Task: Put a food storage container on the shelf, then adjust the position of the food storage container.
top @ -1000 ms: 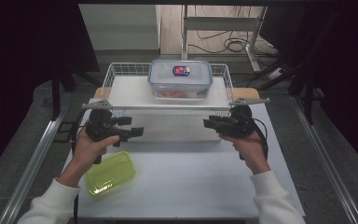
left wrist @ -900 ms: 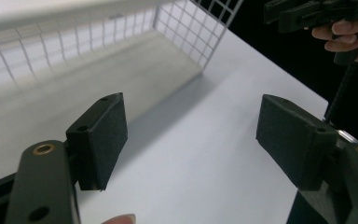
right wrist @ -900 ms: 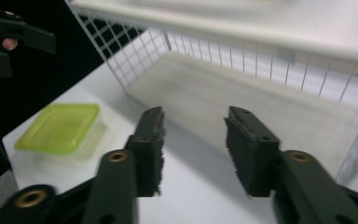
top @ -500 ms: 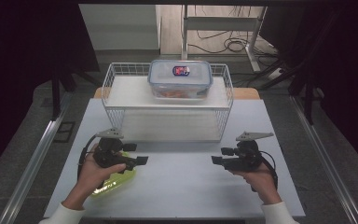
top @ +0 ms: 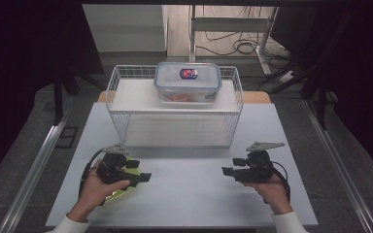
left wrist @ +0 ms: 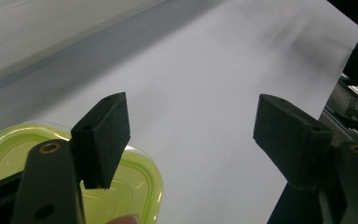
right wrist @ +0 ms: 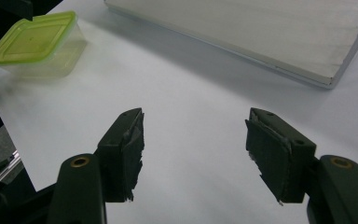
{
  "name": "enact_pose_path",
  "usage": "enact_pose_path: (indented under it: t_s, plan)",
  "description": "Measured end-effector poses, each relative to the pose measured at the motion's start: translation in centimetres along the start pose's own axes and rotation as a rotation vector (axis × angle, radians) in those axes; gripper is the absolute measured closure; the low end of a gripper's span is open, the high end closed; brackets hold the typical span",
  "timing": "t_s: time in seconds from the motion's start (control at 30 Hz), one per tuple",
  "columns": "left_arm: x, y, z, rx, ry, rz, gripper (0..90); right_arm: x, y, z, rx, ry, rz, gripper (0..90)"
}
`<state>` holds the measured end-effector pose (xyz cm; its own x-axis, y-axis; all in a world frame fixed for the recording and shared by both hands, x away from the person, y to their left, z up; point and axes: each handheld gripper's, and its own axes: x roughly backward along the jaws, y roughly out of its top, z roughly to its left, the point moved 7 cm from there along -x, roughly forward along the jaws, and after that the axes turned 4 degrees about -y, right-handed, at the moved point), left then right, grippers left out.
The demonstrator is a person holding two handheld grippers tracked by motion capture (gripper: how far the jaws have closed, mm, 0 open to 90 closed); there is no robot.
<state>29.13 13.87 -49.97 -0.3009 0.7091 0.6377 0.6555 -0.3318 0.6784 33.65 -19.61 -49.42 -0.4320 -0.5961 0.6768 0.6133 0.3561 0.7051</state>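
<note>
A small clear container with a lime-green lid point(top: 118, 194) lies on the white table, mostly covered by the left hand in the high view. It shows at the lower left under my left gripper's point(left wrist: 191, 140) jaw, as the green lid point(left wrist: 142, 182). My left gripper point(top: 144, 177) is open and holds nothing. My right gripper point(top: 225, 171) hovers over the table at the right, open and with nothing in it. Its own view has the right gripper point(right wrist: 195, 149) with jaws wide apart and the green-lidded container point(right wrist: 35, 39) far off at the upper left.
A white wire basket point(top: 110, 94) stands at the back of the table point(top: 189, 199) over a white shelf board point(right wrist: 261, 32). On top of it rests a clear food box with a blue-rimmed lid point(top: 188, 82). Metal rails run along both table sides.
Both grippers have drawn back from the basket's front toward the near edge of the table. The left hand now hangs over the green-lidded container.
</note>
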Motion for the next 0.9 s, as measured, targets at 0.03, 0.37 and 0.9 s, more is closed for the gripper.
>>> enact_pose_path:
  t_s: [0.03, 0.37, 0.9]
  plan:
    - [0.1, 0.0, 0.0, -0.001, -0.001, -0.002, 26.1, 0.0, 0.0, 0.0, 0.000, 0.000, 0.000, 36.8]
    - [1.1, -0.6, 1.2, 0.005, 0.053, 0.002, 29.1, 0.1, -0.7, -0.5, -0.018, -0.013, -0.007, 36.5]
    - [3.5, -1.8, 5.8, 0.059, 0.158, 0.004, 89.6, -0.4, -1.3, -1.0, -0.044, -0.035, 0.012, 36.0]
